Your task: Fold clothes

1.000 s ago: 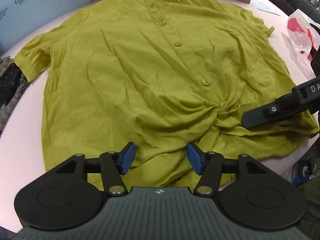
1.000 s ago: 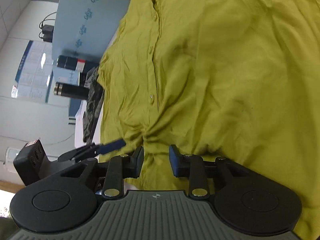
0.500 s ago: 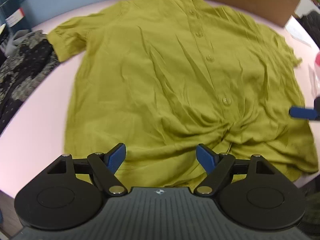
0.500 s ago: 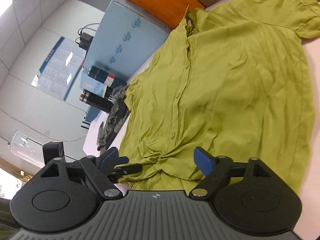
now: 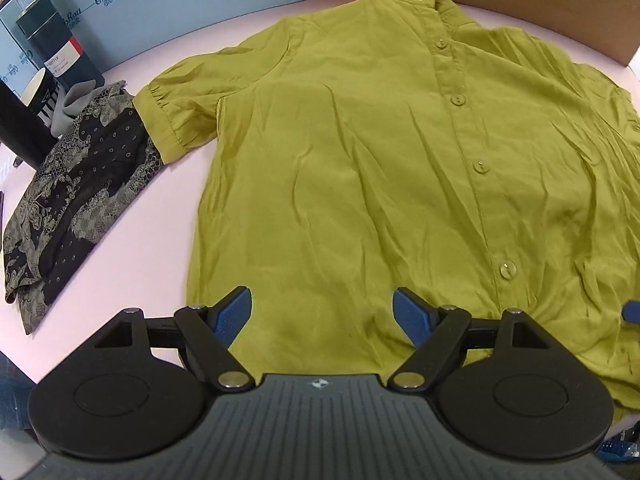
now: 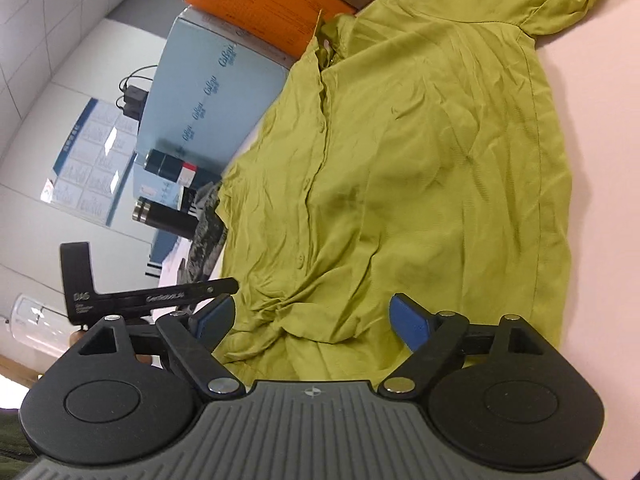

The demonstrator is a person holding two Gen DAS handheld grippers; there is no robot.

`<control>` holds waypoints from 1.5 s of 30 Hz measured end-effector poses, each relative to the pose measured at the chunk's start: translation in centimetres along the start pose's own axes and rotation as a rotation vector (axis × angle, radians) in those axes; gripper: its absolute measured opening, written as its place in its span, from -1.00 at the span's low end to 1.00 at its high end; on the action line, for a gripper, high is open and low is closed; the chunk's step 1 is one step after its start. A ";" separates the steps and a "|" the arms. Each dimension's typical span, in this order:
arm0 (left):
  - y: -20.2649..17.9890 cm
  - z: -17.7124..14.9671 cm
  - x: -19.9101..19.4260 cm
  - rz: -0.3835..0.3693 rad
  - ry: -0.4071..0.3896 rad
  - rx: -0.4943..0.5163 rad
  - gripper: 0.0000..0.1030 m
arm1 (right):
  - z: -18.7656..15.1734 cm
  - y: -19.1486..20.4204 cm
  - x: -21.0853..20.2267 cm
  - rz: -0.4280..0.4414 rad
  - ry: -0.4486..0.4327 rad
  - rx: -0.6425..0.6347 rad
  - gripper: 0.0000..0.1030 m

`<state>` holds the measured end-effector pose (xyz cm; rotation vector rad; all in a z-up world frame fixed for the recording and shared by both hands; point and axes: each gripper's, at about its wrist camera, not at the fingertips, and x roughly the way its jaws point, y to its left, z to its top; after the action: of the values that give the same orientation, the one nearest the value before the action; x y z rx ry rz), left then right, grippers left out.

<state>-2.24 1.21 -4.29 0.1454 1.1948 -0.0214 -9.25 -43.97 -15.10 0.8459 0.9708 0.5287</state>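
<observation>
Both the left gripper [image 5: 322,316] and right gripper [image 6: 312,318] hover with jaws spread wide and empty above the hem of the olive-green button-front shirt [image 5: 400,160], spread flat on the pink table [image 5: 140,232].

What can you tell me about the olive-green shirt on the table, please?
The shirt is a thin, crinkly olive-green fabric with short gathered sleeves, a collar and a buttoned placket. It lies front up, spread flat on the pink table. Its hem is bunched into a twist below the lowest button. One sleeve overlaps a black patterned garment; the collar reaches the boxes behind. Both open grippers, left and right, are near the hem, neither holding it.
</observation>
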 end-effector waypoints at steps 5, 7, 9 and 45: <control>0.1 1.4 1.8 0.047 0.060 0.005 0.47 | -1.3 -0.9 0.2 -0.044 -0.012 0.055 0.68; 0.1 1.8 2.5 0.059 0.083 0.010 0.47 | -1.4 -1.0 -0.1 -0.046 -0.027 0.072 0.68; 0.1 1.8 3.1 0.057 0.104 0.019 0.47 | -1.5 -1.1 -0.3 -0.049 -0.051 0.095 0.68; -28.0 -8.0 -3.7 -0.359 -0.177 0.930 0.41 | 14.8 -10.8 -5.6 -0.344 -0.526 0.071 0.83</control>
<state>-13.65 -25.72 -6.55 0.7235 0.9424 -0.8926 1.32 -59.87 -16.70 0.8038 0.6285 -0.0310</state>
